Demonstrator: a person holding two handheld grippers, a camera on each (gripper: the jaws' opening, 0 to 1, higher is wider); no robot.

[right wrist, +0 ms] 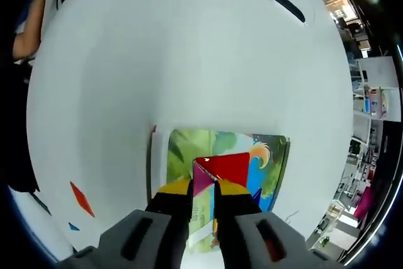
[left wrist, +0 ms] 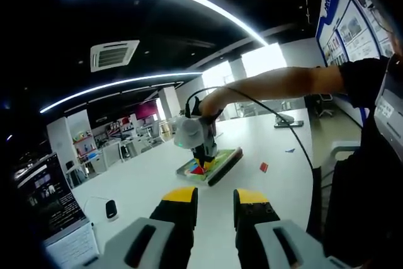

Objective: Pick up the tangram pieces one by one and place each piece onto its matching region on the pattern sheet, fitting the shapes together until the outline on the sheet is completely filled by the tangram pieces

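The pattern sheet (right wrist: 220, 143), a colourful picture on a board, lies on the white table (right wrist: 189, 61). A red triangle (right wrist: 232, 167) rests on it, with a dark blue piece (right wrist: 256, 194) beside that. My right gripper (right wrist: 203, 187) is shut on a pink triangle (right wrist: 201, 178), held just above the sheet next to the red one. In the left gripper view the right gripper (left wrist: 203, 162) stands over the sheet (left wrist: 214, 167), held by a person's hand. My left gripper (left wrist: 216, 194) hovers open, well back from the sheet. A loose red piece (left wrist: 264, 167) and a blue piece (left wrist: 289, 151) lie on the table.
An orange-red parallelogram (right wrist: 80, 198) and a small blue piece (right wrist: 73, 226) lie left of the sheet. A black mouse (left wrist: 111, 209) sits at the left, and a cable (left wrist: 296, 140) trails from the right gripper. A dark flat object (right wrist: 286, 5) lies far across the table.
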